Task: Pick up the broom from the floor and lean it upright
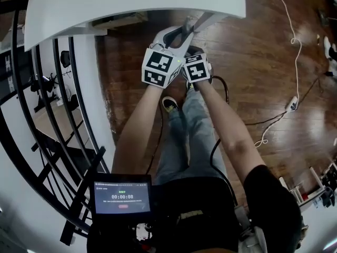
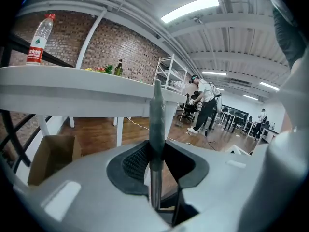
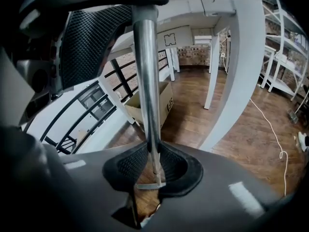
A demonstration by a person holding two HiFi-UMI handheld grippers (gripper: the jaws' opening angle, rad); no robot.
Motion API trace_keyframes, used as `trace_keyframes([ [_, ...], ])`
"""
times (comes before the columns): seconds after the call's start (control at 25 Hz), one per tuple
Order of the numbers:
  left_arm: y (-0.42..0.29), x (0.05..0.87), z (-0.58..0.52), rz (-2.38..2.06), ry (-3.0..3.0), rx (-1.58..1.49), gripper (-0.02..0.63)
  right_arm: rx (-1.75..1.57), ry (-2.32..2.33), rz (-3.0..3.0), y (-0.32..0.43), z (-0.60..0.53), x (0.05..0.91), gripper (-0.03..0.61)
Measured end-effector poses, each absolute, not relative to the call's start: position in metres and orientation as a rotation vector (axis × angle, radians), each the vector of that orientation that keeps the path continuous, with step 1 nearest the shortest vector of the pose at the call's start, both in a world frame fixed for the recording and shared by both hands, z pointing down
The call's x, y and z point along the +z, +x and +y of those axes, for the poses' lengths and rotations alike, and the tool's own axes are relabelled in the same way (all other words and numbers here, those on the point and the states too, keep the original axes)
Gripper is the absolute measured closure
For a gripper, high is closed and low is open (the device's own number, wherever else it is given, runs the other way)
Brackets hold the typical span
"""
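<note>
Both grippers are held close together in front of the person, just below the edge of the white table. The left gripper is closed on the broom handle: the ribbed pads are pressed on both sides of the shaft, where its grey-green sleeve meets bare metal. The handle's end is seen standing upright above the jaws, in front of the table edge. The right gripper is likewise clamped on the metal shaft, which runs up from its jaws into the left gripper's pads, so the left grip is placed further along the handle. The broom head is not shown in any view. A bottle is noted upright on the table top, and a cardboard box on the wood floor under the table, beside a black railing. A white cable is seen on the floor to the right, well apart from the grippers.
</note>
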State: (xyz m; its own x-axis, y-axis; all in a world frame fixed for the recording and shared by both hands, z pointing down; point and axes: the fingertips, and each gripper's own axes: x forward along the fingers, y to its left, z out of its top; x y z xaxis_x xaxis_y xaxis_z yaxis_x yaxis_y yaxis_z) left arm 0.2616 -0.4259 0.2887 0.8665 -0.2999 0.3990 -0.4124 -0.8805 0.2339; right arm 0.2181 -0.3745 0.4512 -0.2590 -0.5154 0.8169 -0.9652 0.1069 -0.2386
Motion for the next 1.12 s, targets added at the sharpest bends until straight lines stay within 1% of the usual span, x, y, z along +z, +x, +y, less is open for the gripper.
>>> trace_keyframes([
  [0.44, 0.268, 0.295, -0.444, -0.577, 2.729, 0.537, 0.494, 1.061, 1.384, -1.895, 0.221, -0.394, 0.456, 0.492],
  [0.52, 0.267, 0.297, -0.445, -0.587, 2.732, 0.546, 0.477, 1.060, 1.383, -1.914, 0.221, -0.394, 0.455, 0.489],
  [0.6, 0.266, 0.300, -0.446, -0.594, 2.725, 0.559, 0.443, 1.030, 1.369, -1.943, 0.220, -0.392, 0.452, 0.488],
  [0.72, 0.264, 0.300, -0.446, -0.595, 2.717, 0.555, 0.411, 0.989, 1.346, -1.989, 0.216, -0.393, 0.448, 0.442],
  [0.76, 0.264, 0.300, -0.446, -0.593, 2.720, 0.554, 0.402, 0.984, 1.348, -2.000, 0.215, -0.395, 0.446, 0.436],
  [0.96, 0.260, 0.299, -0.442, -0.593, 2.750, 0.578, 0.383, 0.961, 1.370, -2.031, 0.217, -0.398, 0.437, 0.414],
  [1.12, 0.216, 0.288, -0.422, -0.651, 2.744, 0.543, 0.383, 0.897, 1.376, -2.054, 0.226, -0.372, 0.424, 0.410],
])
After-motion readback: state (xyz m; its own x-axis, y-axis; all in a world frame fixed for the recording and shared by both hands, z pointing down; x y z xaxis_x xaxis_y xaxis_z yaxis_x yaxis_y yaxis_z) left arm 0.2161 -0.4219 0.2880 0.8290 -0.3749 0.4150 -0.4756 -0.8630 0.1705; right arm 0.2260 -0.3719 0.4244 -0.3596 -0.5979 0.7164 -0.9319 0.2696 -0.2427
